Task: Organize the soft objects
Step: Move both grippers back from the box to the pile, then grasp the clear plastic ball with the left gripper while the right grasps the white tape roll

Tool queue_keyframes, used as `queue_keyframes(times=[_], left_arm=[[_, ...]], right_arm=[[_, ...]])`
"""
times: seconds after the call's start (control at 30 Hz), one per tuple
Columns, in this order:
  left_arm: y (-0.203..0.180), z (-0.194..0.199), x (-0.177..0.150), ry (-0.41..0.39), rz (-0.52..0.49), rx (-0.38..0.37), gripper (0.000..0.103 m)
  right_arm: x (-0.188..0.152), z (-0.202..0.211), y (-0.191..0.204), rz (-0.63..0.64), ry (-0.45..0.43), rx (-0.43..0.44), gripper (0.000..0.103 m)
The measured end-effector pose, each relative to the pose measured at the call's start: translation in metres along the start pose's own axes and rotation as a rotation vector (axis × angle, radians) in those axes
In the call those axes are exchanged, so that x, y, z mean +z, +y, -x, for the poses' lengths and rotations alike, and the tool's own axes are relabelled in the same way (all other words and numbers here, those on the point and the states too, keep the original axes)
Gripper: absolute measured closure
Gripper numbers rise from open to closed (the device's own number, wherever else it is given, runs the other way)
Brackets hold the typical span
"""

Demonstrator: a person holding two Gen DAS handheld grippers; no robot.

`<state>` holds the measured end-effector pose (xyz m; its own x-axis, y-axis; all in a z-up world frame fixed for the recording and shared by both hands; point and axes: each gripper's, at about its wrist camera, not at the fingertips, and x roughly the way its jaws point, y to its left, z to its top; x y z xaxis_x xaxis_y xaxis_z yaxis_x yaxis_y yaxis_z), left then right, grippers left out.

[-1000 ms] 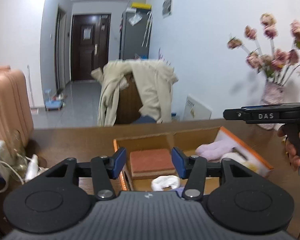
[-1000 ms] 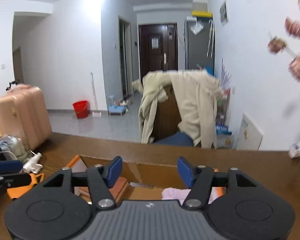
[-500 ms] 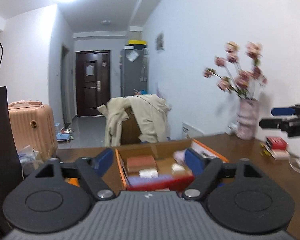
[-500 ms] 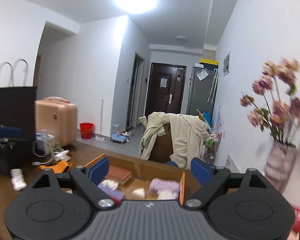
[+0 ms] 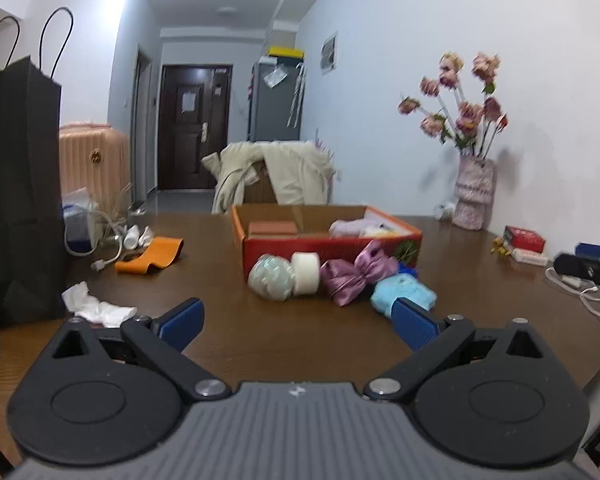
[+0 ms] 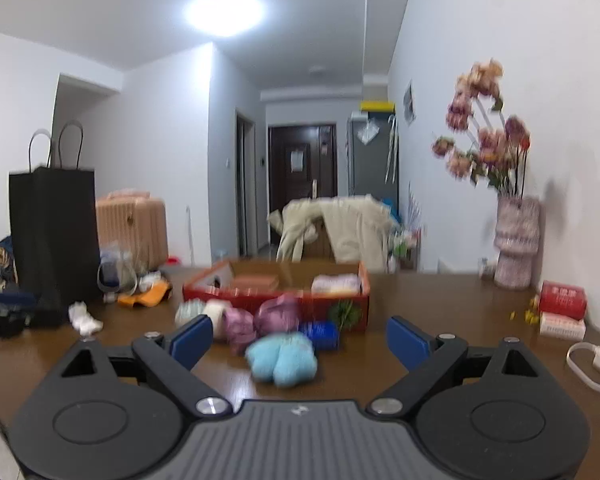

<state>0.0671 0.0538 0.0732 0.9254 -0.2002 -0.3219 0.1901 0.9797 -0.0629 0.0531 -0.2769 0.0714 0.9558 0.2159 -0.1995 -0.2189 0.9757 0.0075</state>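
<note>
Both sets of fingers, left [image 5: 296, 322] and right [image 6: 299, 340], have just been opening and stand spread wide, grasping nothing. Beyond them on the tabletop [image 5: 284, 344] lie a light-blue fluffy piece [image 6: 282, 358], purple bow [image 5: 356, 274] and white roll [image 5: 305, 273], just before the orange box [image 5: 332, 245].

Left tool [image 5: 296, 322]: both blue-padded fingers [image 5: 182, 320] are spread wide, the jaws having just been opening, with nothing between the pads. The tool points forward and slightly downward, above the surface [image 5: 292, 340].

Right tool [image 6: 298, 340]: fingers [image 6: 192, 338] likewise spread wide, jaws having just been opening, nothing gripped. It points forward at a shallow downward angle. Its dark body also shows at the right edge of the left wrist view.
</note>
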Motion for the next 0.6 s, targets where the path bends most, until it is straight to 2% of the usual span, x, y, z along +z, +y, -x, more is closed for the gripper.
queue_keyframes(times=[0.13,0.23,0.4,0.57,0.6], left_arm=[[0.008,-0.005,0.004,-0.009,0.041,0.032,0.001],[0.007,-0.010,0.001,0.006,0.035,0.032,0.001],[0.010,-0.026,-0.005,0.048,0.052,0.024,0.001],[0.015,-0.058,-0.009,0.107,0.066,0.012,0.002],[0.015,-0.065,-0.010,0.116,0.065,0.011,0.002]], right_arm=[[0.000,-0.011,0.004,0.051,-0.003,-0.074,0.009],[-0.003,-0.014,0.002,0.004,-0.010,-0.062,0.009],[-0.010,-0.025,0.001,0.001,0.032,-0.071,0.010],[-0.017,-0.046,-0.001,-0.028,0.090,-0.052,0.014],[-0.018,-0.052,0.000,-0.025,0.103,-0.046,0.017]])
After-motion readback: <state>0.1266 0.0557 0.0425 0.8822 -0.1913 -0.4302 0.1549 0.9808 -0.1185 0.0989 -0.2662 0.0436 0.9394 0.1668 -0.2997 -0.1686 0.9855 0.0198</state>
